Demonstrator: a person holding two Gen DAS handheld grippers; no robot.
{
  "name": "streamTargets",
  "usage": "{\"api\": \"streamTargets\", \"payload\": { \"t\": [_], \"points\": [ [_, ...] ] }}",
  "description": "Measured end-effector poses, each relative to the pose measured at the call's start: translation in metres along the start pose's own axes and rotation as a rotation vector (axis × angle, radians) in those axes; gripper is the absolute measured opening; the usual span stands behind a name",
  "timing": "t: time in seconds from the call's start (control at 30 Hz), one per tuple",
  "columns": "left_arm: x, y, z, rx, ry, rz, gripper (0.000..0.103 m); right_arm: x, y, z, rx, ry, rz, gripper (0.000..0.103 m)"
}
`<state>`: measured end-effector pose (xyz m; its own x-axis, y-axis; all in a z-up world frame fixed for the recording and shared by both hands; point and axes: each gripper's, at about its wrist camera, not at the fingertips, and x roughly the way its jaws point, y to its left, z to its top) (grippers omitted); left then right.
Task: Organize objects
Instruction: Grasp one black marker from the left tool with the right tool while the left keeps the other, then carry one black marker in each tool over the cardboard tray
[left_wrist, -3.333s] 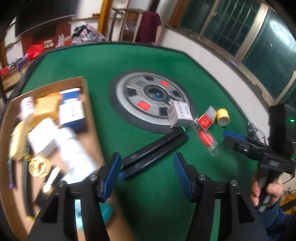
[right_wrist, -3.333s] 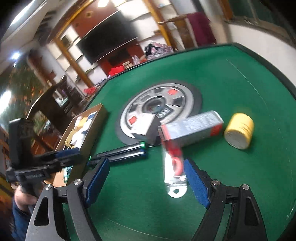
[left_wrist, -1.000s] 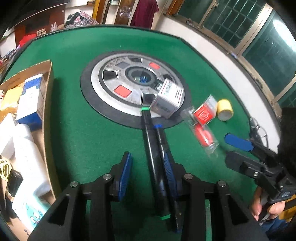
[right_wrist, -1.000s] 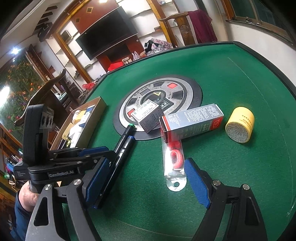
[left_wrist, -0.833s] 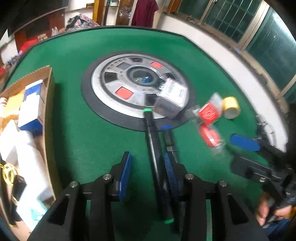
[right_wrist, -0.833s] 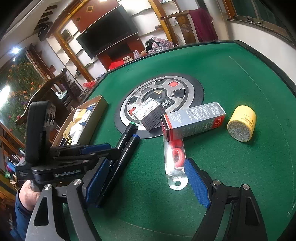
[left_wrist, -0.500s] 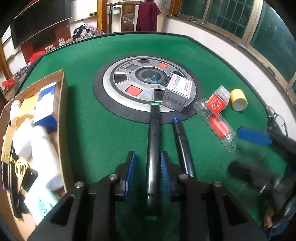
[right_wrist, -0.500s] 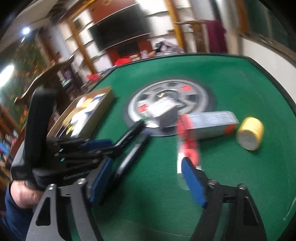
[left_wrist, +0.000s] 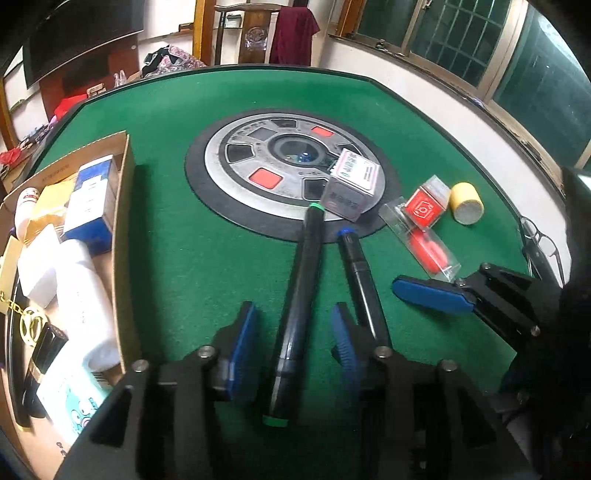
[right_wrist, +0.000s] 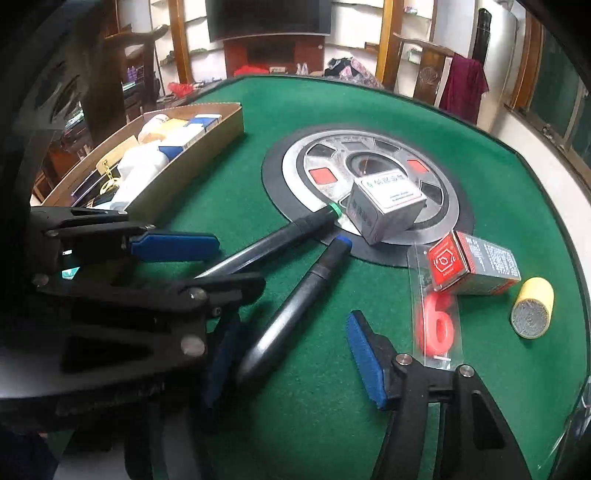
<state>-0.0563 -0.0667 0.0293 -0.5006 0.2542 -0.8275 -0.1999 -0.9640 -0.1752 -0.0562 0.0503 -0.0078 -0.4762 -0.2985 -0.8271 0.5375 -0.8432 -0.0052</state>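
Note:
A black marker with a green cap (left_wrist: 299, 295) lies on the green felt between the blue pads of my left gripper (left_wrist: 291, 347). Its jaws are opening and there is a gap on each side of the marker. A second black marker with a blue cap (right_wrist: 306, 291) lies beside it, between the fingers of my right gripper (right_wrist: 293, 360). Those jaws are closing and the pads stand clear of it. The left gripper (right_wrist: 207, 266) covers part of my right gripper's left pad.
A cardboard box (left_wrist: 123, 229) full of packages stands at the left. A grey box (left_wrist: 352, 184) sits on the round centre panel (left_wrist: 258, 162). To the right lie a red-ended box (right_wrist: 476, 266), a packet with a red candle (right_wrist: 437, 325) and a yellow cylinder (right_wrist: 532, 308).
The left pads closed around the green-capped marker, then spread apart again. The right gripper swung left and rolled, now straddling the blue-capped marker with narrower jaws.

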Motion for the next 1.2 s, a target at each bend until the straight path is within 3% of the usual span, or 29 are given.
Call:
{"api": "streamTargets", "payload": {
  "t": [0.07,0.17,0.3,0.47,0.6,0.87,0.97,1.2],
  "points": [
    [0.001,-0.001,-0.001,0.003,0.0,-0.002,0.044,-0.005,-0.006,-0.002,-0.01,0.006,-0.005,0.027],
    [0.003,-0.007,-0.003,0.037,-0.009,0.029,0.044,-0.01,-0.017,-0.007,-0.036,0.005,-0.031,0.017],
    [0.007,-0.02,-0.006,0.118,-0.026,0.103,0.043,-0.014,-0.025,-0.013,-0.02,-0.025,-0.029,0.017],
    [0.008,-0.023,-0.007,0.125,-0.045,0.119,0.043,-0.014,-0.007,-0.015,-0.087,-0.052,-0.132,0.017],
    [0.008,-0.023,-0.008,0.12,-0.062,0.121,0.043,-0.014,-0.02,-0.014,-0.033,-0.045,-0.075,0.017],
    [0.007,-0.023,-0.012,0.106,-0.092,0.116,0.043,-0.014,-0.028,-0.015,0.014,-0.039,-0.05,0.023],
    [0.008,-0.026,-0.011,0.116,-0.092,0.122,0.043,-0.014,-0.026,-0.016,0.008,-0.054,-0.047,0.017],
    [0.011,-0.023,-0.006,0.11,-0.072,0.131,0.057,-0.013,-0.027,-0.017,0.019,-0.081,-0.012,0.017]
  ]
}}
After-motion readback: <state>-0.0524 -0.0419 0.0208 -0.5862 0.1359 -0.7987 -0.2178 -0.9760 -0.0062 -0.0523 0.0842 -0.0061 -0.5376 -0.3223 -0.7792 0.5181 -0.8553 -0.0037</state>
